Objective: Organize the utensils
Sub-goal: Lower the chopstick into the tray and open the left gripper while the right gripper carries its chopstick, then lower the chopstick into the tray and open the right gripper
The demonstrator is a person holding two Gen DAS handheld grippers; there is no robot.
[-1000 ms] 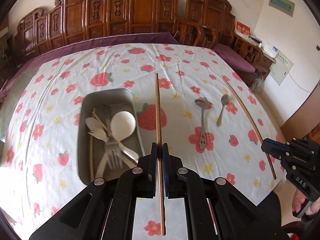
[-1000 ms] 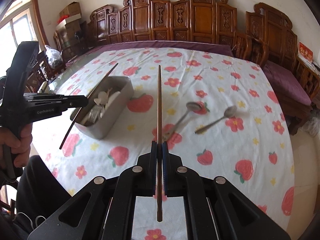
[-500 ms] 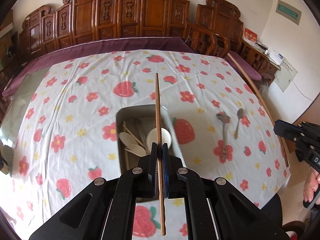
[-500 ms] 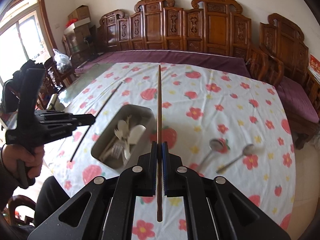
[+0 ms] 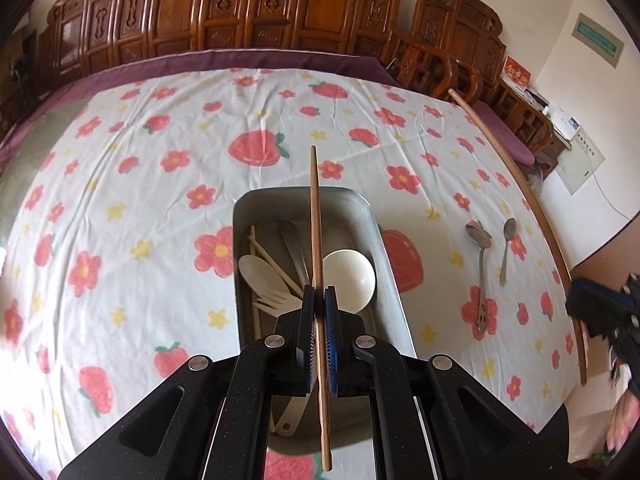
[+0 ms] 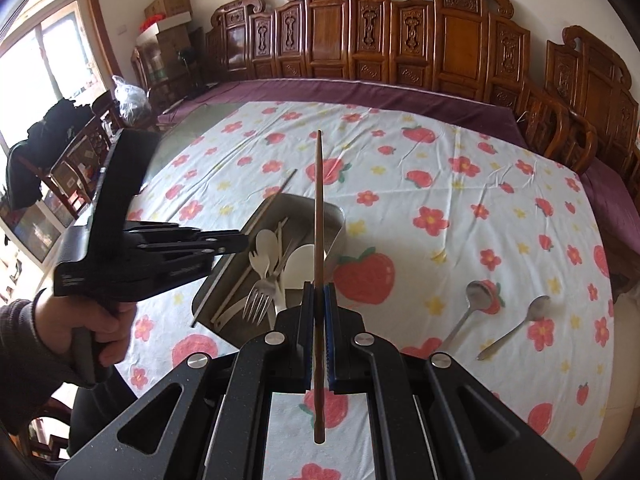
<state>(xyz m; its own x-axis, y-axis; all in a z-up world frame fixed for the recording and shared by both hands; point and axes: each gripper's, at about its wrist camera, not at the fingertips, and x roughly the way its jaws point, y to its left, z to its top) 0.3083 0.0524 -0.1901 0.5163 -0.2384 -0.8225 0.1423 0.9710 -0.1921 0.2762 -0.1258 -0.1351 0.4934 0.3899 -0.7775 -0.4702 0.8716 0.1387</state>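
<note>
Home dining room. Big round counter [image 6: 460, 92] with purple cover and strawberry-flower cloth [image 5: 140, 184] on top. Carved dark-wood chairs [image 6: 460, 40] lined along white wall. Window [image 6: 36, 68] at left, cardboard boxes [image 6: 168, 12] stacked in corner, plastic bag [image 6: 130, 98] near it. Wall notice [image 5: 600, 40] and sideboard clutter [image 5: 560, 116] at right.

Both tongs pointed steeply downward, each clamped tight on a chopstick. The left tongs [image 5: 319, 294] hung above the metal tray [image 5: 244, 216]; the right tongs [image 6: 319, 290] beside it.
</note>
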